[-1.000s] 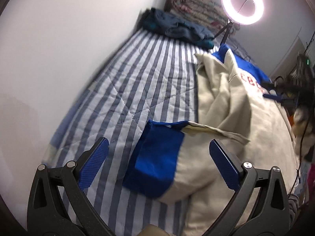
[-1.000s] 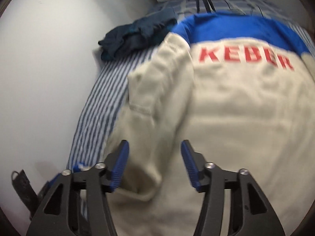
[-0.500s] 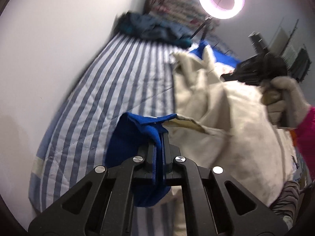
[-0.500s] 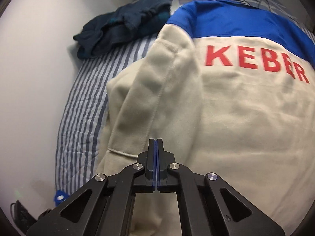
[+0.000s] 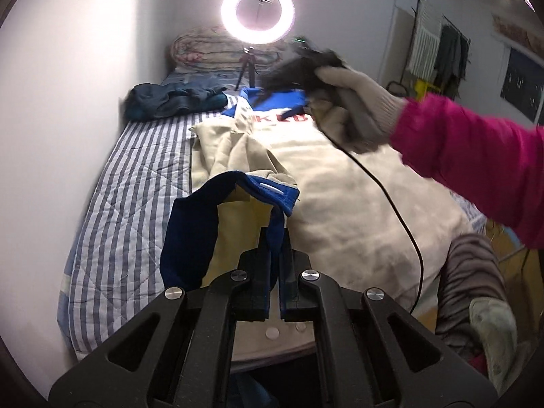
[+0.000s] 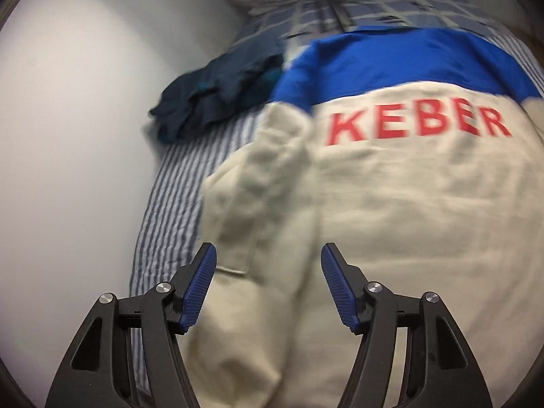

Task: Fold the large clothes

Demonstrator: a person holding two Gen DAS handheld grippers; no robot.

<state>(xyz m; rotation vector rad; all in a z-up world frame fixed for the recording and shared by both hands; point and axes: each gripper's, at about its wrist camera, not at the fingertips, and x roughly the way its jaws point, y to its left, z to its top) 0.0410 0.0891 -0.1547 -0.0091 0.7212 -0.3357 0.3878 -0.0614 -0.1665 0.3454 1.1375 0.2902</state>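
Note:
A cream sweatshirt (image 6: 391, 210) with a blue yoke and red "KEBER" lettering lies spread on the striped bed (image 5: 136, 183). My left gripper (image 5: 276, 238) is shut on the sleeve's blue cuff (image 5: 190, 234) and holds it lifted above the cream body (image 5: 340, 204). The sleeve trails back toward the shoulder. In the right wrist view my right gripper (image 6: 268, 265) hovers over the sweatshirt's left side with its jaws opening; cloth lies below them, nothing is pinched. The left wrist view shows that gripper blurred in a gloved hand (image 5: 357, 98) near the collar.
A white wall (image 5: 68, 102) runs along the bed's left edge. Dark blue clothes (image 5: 170, 102) are heaped at the bed's head, with a rolled quilt (image 5: 200, 49) and a ring light (image 5: 257, 12) on a tripod behind. A pink sleeve (image 5: 476, 149) crosses the right side.
My left gripper closed on the blue cuff and lifted it up and over toward the sweatshirt's body. My right gripper shut half a second ago and now stands apart again.

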